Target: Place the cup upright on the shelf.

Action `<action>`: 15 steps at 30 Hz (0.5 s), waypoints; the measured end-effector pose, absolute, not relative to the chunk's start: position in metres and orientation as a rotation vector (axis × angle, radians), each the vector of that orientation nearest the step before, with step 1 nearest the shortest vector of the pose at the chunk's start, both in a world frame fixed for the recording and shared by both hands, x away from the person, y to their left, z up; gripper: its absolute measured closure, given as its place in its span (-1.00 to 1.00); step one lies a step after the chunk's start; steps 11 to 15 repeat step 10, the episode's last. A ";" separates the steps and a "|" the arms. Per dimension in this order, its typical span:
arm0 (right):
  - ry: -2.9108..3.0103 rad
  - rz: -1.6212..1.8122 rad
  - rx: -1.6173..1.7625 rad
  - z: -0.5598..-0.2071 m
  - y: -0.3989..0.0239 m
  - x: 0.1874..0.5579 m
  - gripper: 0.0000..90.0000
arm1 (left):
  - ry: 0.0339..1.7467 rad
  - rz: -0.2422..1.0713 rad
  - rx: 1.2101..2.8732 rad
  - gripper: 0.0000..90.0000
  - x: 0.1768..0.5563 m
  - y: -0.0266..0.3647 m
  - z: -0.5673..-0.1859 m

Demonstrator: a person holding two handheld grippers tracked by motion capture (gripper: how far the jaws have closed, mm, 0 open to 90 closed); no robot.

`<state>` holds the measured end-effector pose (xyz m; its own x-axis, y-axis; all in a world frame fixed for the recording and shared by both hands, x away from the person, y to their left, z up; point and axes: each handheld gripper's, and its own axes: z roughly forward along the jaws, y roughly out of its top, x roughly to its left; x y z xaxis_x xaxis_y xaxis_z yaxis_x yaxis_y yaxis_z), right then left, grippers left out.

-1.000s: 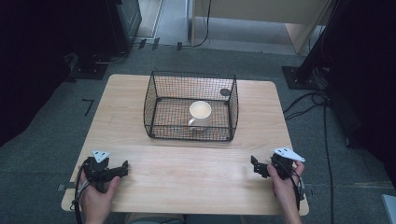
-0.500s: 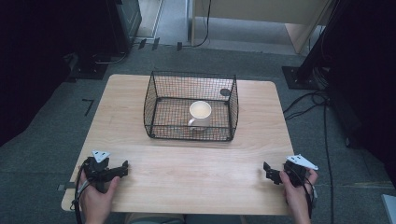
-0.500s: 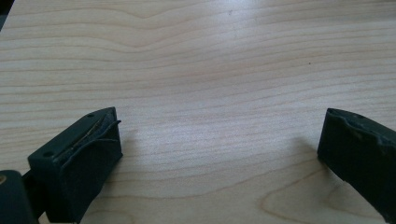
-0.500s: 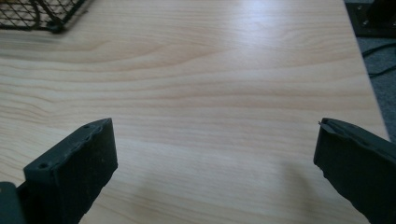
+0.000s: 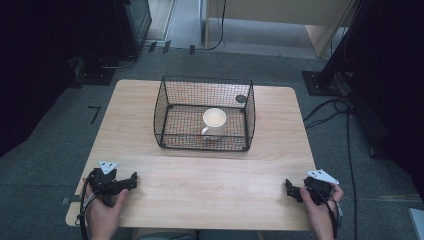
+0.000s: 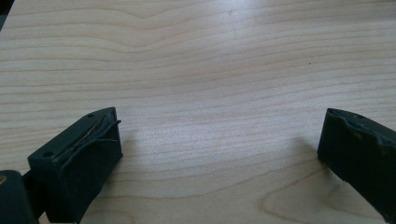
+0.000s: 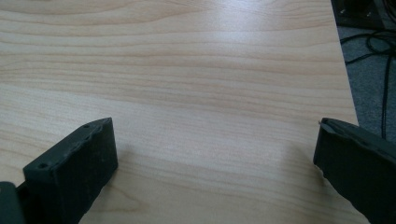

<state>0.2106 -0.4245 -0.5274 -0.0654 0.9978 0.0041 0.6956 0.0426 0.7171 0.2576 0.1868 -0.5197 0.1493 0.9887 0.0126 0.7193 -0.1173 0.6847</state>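
My left gripper [image 5: 131, 181] at the desk's [image 5: 210, 200] near-left corner, fingers released and holding nothing, my right gripper [image 5: 289, 188] at the near-right edge, fingers likewise spread, white mug [image 5: 214, 121] inside the wire basket [image 5: 172, 125] mid-desk, well apart from both.

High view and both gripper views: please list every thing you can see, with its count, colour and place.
Table: one, light wood, centre of the high view.
Basket: one, black wire, on the far half of the table.
Mug: one, white, upright inside the basket.
Disc: one, small and dark, at the basket's far right corner; whether inside or behind it cannot be told.
Cables: several, black, on the grey floor right of the table.
Left gripper: one, black, at the near left table edge, jaws wide open above bare wood.
Right gripper: one, black, at the near right edge, jaws wide open above bare wood.
Hands: two, one around each gripper.
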 end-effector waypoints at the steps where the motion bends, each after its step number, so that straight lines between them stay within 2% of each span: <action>1: 1.814 0.771 1.707 -0.527 -0.425 0.210 -1.00 | 1.625 0.657 1.899 -1.00 0.258 0.187 -0.520; 15: 1.857 0.798 1.696 -0.528 -0.426 0.207 -1.00 | 1.631 0.659 1.892 -1.00 0.258 0.187 -0.520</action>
